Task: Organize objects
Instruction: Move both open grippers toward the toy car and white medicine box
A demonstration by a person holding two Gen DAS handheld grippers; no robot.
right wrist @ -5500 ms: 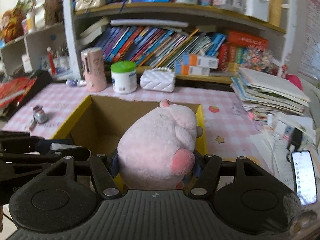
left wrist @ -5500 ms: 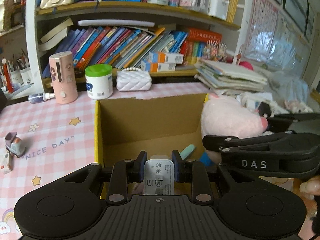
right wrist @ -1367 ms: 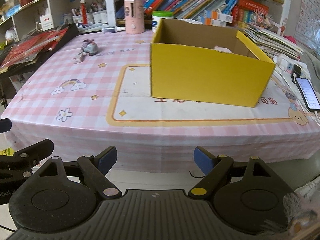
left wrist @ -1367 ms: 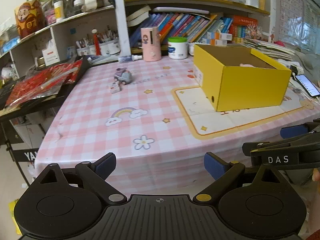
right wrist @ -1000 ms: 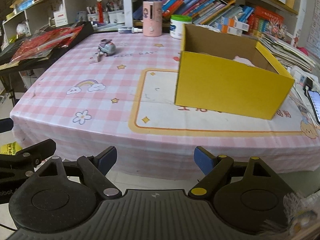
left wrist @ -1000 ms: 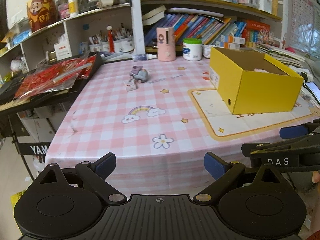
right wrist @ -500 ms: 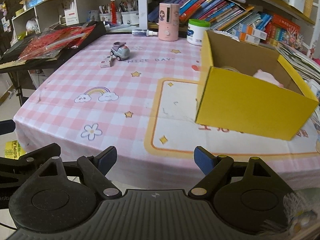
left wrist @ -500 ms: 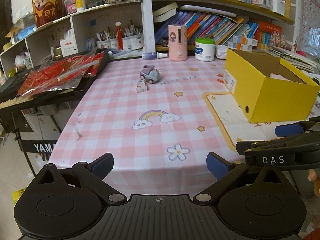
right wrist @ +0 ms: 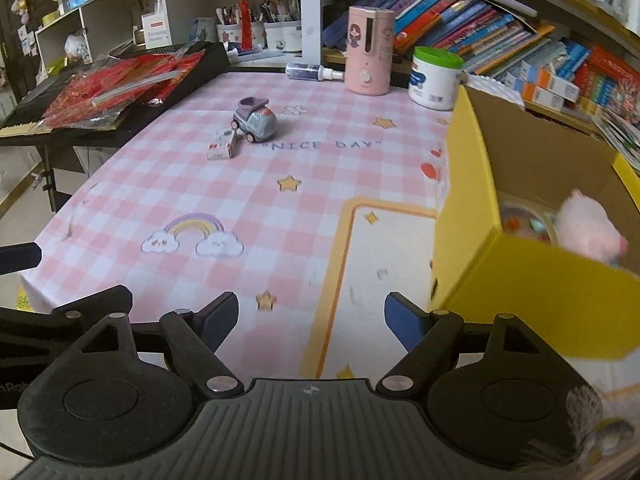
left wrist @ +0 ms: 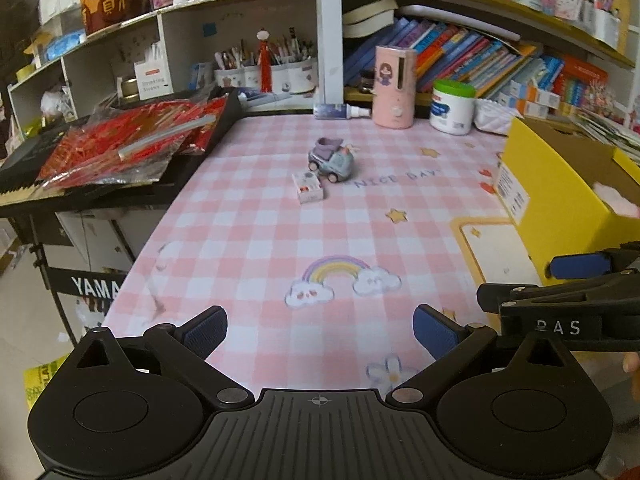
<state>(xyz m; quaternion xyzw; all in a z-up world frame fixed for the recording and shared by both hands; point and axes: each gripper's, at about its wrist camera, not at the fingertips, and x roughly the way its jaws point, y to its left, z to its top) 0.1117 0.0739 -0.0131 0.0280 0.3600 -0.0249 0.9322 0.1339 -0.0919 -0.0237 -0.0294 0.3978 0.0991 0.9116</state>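
Both grippers have swung leftward along the table's near edge since a second ago, so the yellow box point(right wrist: 520, 280) now sits at the right of each view and the toy truck point(left wrist: 331, 159) lies nearly straight ahead of the left one. Left gripper point(left wrist: 320, 326) is tilted down toward the pink checked tablecloth point(left wrist: 320, 220), its blue-padded jaws spread wide with only the cloth's rainbow print showing between them. Right gripper point(right wrist: 311, 318) is pitched down at a similar slant just beside it, over the front edge of the table; its jaws are closing a little yet stand well apart, and no object lies between them. From the left wrist view the right gripper appears side-on at the right margin, with a fingertip of the person's hand point(left wrist: 632, 362) just below it. On the cloth, well ahead of both tools, the grey-and-purple toy truck stands by the words "NICE DAY", and a small white carton point(left wrist: 307, 187) lies flat just beside its front wheels. Inside the yellow box a pink plush toy point(right wrist: 588, 232) rests beside a round clear item that is too blurred to identify.
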